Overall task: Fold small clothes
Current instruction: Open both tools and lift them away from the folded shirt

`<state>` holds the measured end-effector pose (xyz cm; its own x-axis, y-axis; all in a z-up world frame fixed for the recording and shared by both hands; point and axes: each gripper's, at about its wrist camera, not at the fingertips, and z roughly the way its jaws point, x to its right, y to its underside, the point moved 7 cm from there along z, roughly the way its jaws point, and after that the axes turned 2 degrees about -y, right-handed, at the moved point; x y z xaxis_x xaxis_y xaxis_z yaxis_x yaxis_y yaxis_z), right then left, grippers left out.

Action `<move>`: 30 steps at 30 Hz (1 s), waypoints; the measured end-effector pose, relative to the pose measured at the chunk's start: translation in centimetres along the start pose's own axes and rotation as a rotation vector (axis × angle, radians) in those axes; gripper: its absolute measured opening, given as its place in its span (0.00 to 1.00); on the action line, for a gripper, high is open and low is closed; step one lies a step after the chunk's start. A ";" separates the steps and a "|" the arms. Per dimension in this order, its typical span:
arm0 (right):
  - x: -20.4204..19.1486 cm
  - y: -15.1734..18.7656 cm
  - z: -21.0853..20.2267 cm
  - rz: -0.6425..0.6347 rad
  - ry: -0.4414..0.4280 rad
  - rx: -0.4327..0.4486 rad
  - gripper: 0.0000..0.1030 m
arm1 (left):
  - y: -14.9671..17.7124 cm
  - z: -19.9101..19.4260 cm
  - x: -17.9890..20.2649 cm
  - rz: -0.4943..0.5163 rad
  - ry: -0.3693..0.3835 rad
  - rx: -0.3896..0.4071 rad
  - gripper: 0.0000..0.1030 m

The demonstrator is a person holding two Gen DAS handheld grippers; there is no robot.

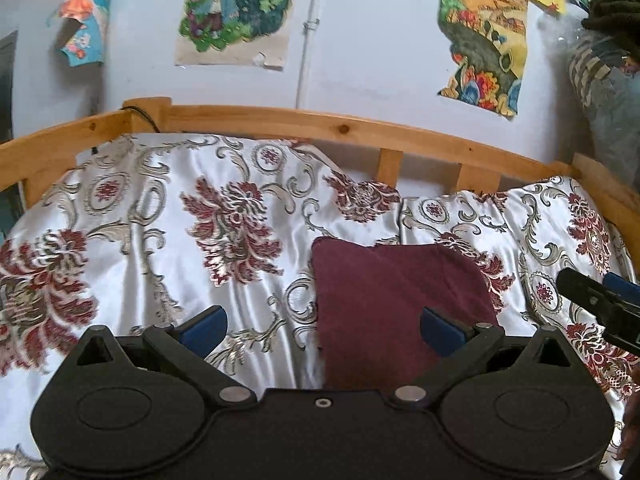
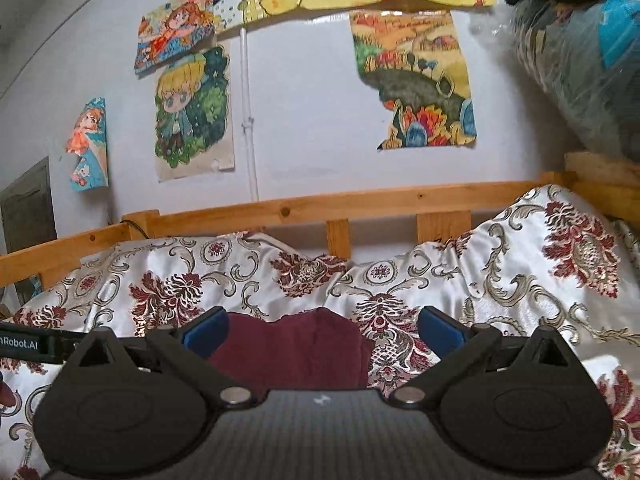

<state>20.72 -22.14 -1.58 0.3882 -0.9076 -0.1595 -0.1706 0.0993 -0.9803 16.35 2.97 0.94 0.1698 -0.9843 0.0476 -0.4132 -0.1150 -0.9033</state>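
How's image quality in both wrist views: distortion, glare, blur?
Left wrist: strong fisheye bend in the bed rail, sheen on the satin bedspread, slight softness on the maroon cloth. Right wrist: same curved rail, flat daylight, glare on the plastic-wrapped bundle, dark corners.

Matt maroon cloth (image 1: 400, 304) lies on glossy satin bedspread (image 1: 160, 216).

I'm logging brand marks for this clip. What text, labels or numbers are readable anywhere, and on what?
"nRobot.AI": white letters on the black body of the left gripper, cut off at the right wrist view's left edge.
Wall drawings: no readable words.
Floral bed cover and maroon cloth: no text.
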 end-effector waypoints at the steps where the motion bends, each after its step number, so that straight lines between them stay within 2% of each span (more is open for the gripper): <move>1: -0.1 0.0 -0.6 -0.002 0.004 0.009 1.00 | 0.2 -0.5 -0.1 0.001 -0.006 0.004 0.99; 6: -0.1 0.1 -3.6 0.011 0.018 0.037 1.00 | 1.6 -2.6 -0.2 0.019 -0.022 0.000 0.99; 18: -0.9 1.9 -8.4 0.007 0.017 -0.006 1.00 | 4.6 -6.4 0.0 0.039 -0.004 0.005 0.99; 24: -1.9 3.0 -10.4 -0.007 0.004 -0.030 1.00 | 6.2 -6.7 -0.2 0.056 0.005 -0.022 0.99; 30: -2.4 5.1 -11.0 -0.026 0.034 -0.066 1.00 | 7.8 -6.2 0.1 0.094 0.007 -0.057 0.99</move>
<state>9.01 -23.94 -4.88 0.3625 -0.9230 -0.1288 -0.2210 0.0492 -0.9740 7.57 1.18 -3.47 0.1217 -0.9920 -0.0335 -0.4776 -0.0289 -0.8781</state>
